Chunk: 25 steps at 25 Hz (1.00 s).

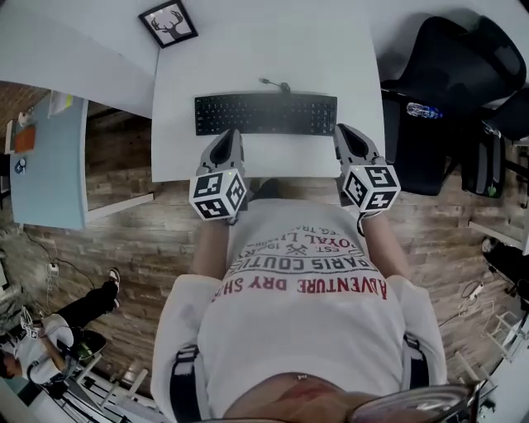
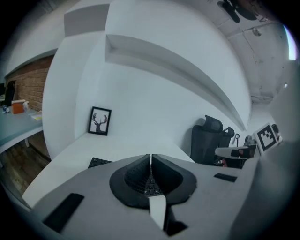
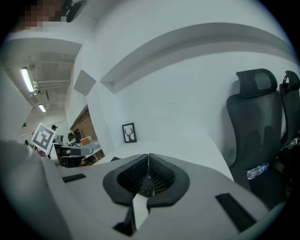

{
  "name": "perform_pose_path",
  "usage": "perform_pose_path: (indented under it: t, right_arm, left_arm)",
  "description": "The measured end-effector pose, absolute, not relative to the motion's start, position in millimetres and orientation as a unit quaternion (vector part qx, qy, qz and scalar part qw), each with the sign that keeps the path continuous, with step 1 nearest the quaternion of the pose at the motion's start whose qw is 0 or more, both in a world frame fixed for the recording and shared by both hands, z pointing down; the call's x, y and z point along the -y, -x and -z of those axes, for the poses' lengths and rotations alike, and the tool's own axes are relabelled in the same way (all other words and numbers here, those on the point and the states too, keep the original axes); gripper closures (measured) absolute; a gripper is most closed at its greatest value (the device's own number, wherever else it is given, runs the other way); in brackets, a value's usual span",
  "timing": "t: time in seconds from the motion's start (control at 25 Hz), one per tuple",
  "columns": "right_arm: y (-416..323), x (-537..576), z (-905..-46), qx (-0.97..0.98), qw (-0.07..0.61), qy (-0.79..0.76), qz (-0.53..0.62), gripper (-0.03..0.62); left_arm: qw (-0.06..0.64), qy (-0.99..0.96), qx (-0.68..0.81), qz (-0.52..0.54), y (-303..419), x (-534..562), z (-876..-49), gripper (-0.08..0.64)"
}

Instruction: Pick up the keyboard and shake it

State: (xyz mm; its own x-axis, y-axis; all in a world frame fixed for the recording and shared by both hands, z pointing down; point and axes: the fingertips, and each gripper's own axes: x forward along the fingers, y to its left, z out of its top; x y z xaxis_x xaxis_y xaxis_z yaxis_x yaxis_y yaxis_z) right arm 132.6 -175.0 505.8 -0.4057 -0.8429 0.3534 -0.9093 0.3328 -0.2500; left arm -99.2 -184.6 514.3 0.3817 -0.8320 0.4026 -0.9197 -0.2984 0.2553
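Observation:
A black keyboard (image 1: 264,113) lies flat on the white desk (image 1: 264,58), its cable running off the far side. My left gripper (image 1: 232,135) points at the keyboard's near edge, left of its middle, jaws shut with nothing between them. At the keyboard's near right corner, my right gripper (image 1: 342,130) is likewise shut and empty. In the left gripper view the left gripper (image 2: 151,157) shows closed jaws, with the keyboard (image 2: 99,162) beyond them. The right gripper (image 3: 148,157) also has its jaws together, above a few keys of the keyboard (image 3: 146,189). Whether either tip touches the keyboard I cannot tell.
A framed deer picture (image 1: 168,22) stands at the desk's far left corner. A black office chair (image 1: 450,74) with a water bottle (image 1: 425,110) on its seat stands right of the desk. A light blue table (image 1: 50,161) is to the left, over wood flooring.

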Motion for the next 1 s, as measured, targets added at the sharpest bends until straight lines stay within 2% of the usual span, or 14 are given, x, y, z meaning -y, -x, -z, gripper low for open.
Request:
perform_pose_path:
  t: [0.24,0.6,0.64,0.68,0.72,0.8,0.88,1.0]
  right_arm:
    - [-132,216,-540,0.773,0.107,-0.577,-0.241,0.568]
    - [-144,246,-598,0.741,0.104,-0.579,-0.324,0.565]
    - [-145,246,-604,0.743,0.114,-0.573,-0.328,0.523]
    - [-145,247,-611,0.746,0.126,-0.564,-0.331,0.443]
    - [-146,249,-618,0.751,0.140,-0.554,-0.332,0.418]
    - [-150,252,-635,0.756,0.170,-0.537,-0.334,0.352]
    - [-158,254,-652,0.753,0.189,-0.527,-0.345,0.321]
    - [-169,255,-671,0.746,0.186,-0.510,-0.386,0.308]
  left_arm:
    - [0.263,-0.815,0.500,-0.129,125,241,-546,0.529]
    - [0.289,-0.809,0.480,-0.179,173,281,-606,0.529]
    - [0.287,-0.808,0.479,-0.190,178,282,-614,0.529]
    - [0.287,-0.805,0.478,-0.201,184,282,-621,0.526]
    - [0.289,-0.802,0.479,-0.210,189,283,-627,0.495]
    - [0.304,-0.792,0.482,-0.218,200,288,-641,0.381]
    - [0.332,-0.780,0.484,-0.216,209,291,-655,0.315]
    - [0.372,-0.768,0.474,-0.219,221,294,-675,0.279]
